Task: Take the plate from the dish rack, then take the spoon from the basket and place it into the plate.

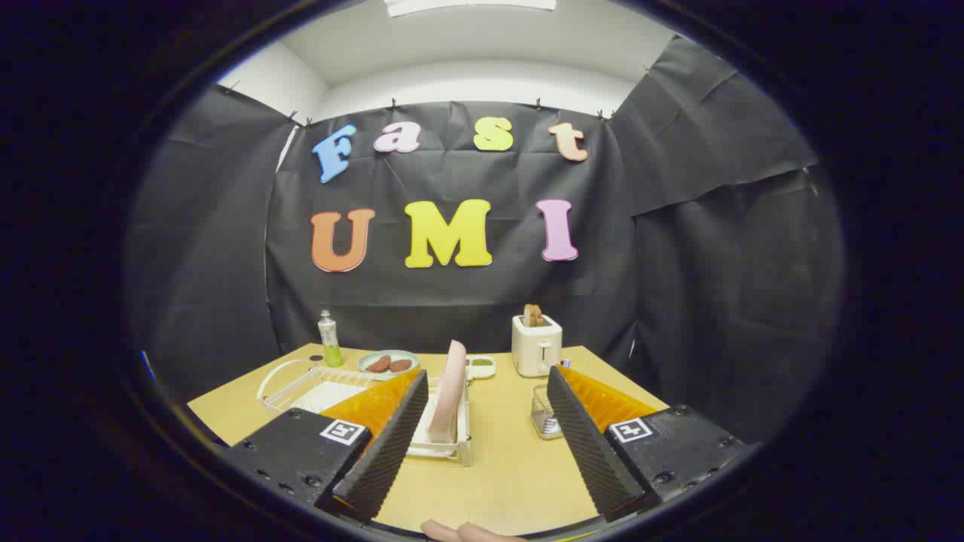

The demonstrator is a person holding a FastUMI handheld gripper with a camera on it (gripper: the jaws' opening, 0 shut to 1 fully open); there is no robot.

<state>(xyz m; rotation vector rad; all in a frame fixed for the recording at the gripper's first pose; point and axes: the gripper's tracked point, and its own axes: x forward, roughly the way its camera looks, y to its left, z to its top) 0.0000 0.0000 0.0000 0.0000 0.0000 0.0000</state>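
Note:
A pink plate [449, 388] stands on edge in the white dish rack [450, 450], just ahead of my left finger and slightly inside the gap. A small wire basket [544, 412] sits on the wooden table [504, 474] beside my right finger; the spoon in it is too small to make out. My gripper [482, 444] is open, with nothing between its fingers, hovering above the table short of the rack.
A white toaster [536, 344] with bread stands at the back. A plate of sausages [388, 362], a green bottle [329, 340], a small white dish [480, 366] and a white wire tray [301, 384] lie back left. Fingertips of a hand [467, 533] show below.

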